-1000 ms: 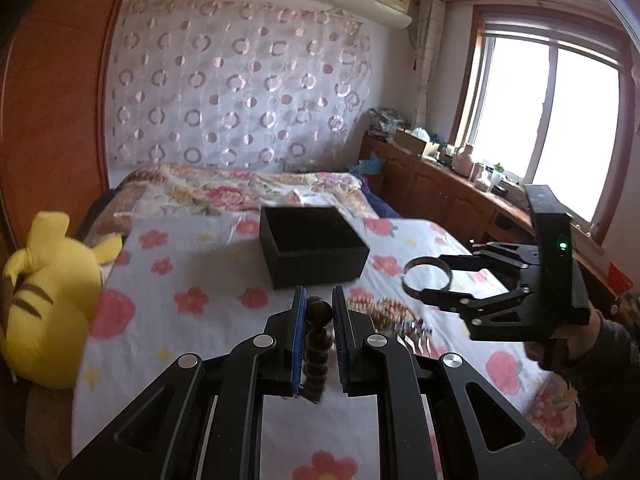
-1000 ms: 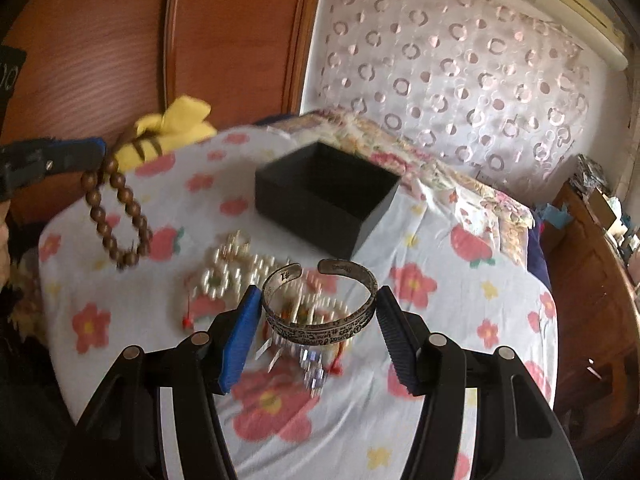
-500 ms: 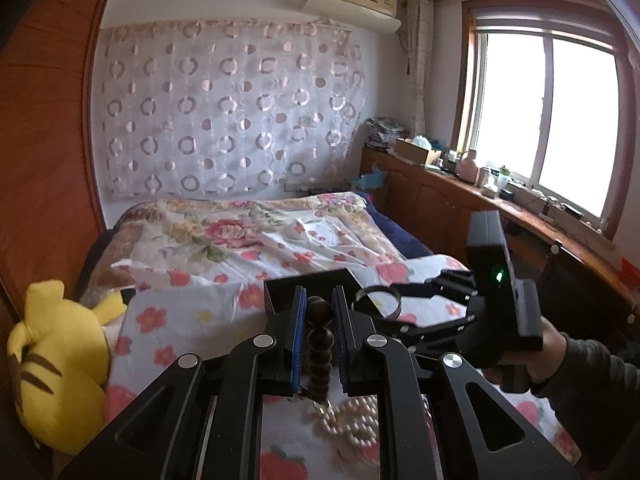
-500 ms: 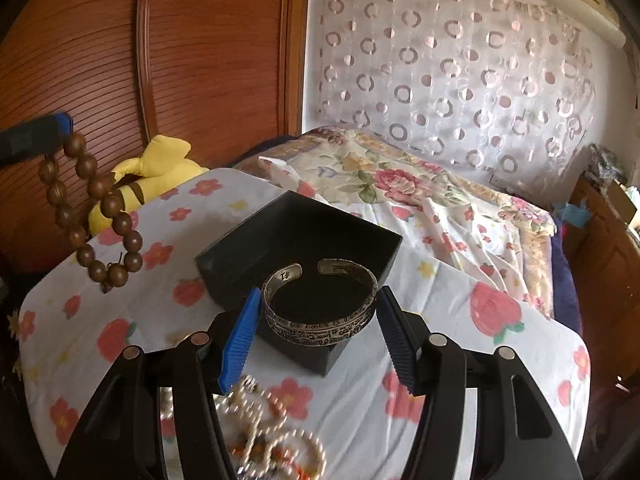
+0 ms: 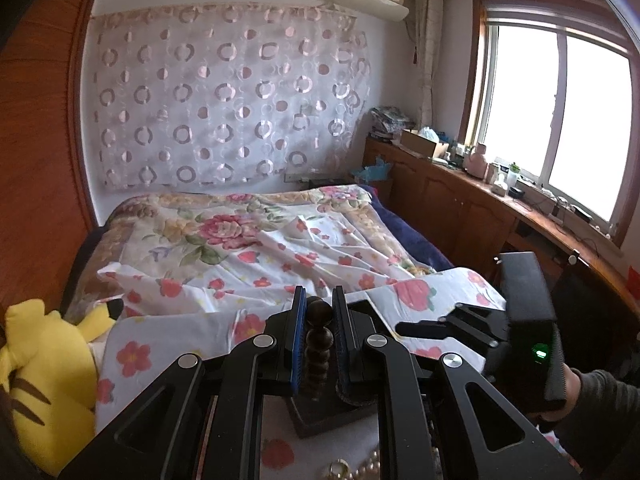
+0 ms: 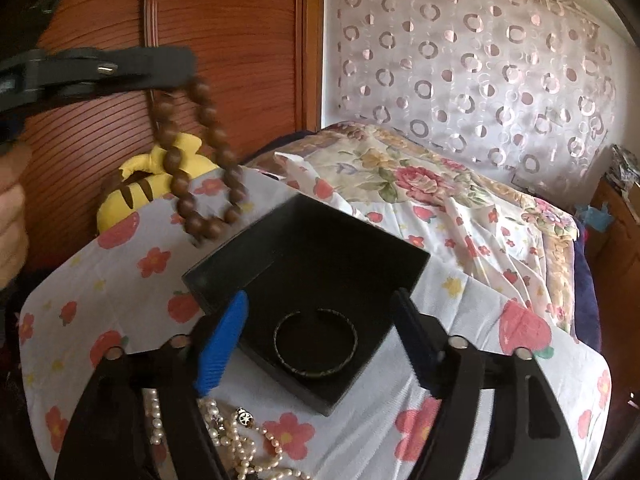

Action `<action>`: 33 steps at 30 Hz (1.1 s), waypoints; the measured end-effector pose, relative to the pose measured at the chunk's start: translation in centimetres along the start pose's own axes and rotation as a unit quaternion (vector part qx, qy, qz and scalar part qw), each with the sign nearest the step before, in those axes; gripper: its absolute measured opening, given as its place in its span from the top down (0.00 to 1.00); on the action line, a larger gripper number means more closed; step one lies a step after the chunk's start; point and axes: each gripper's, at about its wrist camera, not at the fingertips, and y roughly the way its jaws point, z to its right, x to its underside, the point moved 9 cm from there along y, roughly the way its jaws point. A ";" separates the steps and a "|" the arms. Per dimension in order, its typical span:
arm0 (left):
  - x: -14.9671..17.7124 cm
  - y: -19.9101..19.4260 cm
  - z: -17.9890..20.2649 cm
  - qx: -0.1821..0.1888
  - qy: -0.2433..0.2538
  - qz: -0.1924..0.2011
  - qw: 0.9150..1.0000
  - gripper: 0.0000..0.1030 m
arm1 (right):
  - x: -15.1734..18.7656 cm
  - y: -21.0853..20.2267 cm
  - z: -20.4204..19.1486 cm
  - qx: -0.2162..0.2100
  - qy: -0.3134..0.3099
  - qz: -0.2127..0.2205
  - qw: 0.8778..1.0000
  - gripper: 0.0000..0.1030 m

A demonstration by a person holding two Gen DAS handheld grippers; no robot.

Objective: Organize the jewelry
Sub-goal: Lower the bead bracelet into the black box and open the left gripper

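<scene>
Jewelry is being sorted on a flower-print cloth (image 6: 100, 280) over the bed. The silver bangle (image 6: 315, 344) is lying flat on the floor of the open black box (image 6: 320, 256), apart from the pads. Above it the right gripper (image 6: 322, 340) is hanging with its jaws standing wide; they have just been opening, and nothing is sitting between them. The left gripper (image 5: 318, 322) is pinching the brown bead bracelet (image 6: 200, 160) in nearly closed jaws, the loop dangling in the air over the box's far left corner. Pearl strands (image 6: 236, 440) are lying on the cloth just in front of the box. A yellow plush toy (image 5: 44, 376) is resting at the cloth's left edge.
</scene>
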 end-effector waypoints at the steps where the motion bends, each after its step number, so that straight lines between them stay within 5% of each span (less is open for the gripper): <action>1: 0.0 0.3 0.1 0.002 0.000 -0.002 1.000 0.88 | 0.0 -0.2 0.0 -0.001 0.001 0.001 1.000 0.24; 17: 2.8 6.5 0.0 0.008 -0.008 -0.062 0.998 0.88 | 2.1 -3.0 4.0 0.036 0.051 0.004 0.998 0.24; 23: 3.1 5.6 -0.2 -0.005 -0.004 -0.055 0.998 0.70 | 2.9 -4.1 3.8 0.044 0.057 0.008 0.997 0.24; 33: 7.4 0.6 0.0 -0.028 -0.014 -0.039 0.999 0.20 | 6.7 -7.2 1.6 0.042 0.072 0.005 0.997 0.24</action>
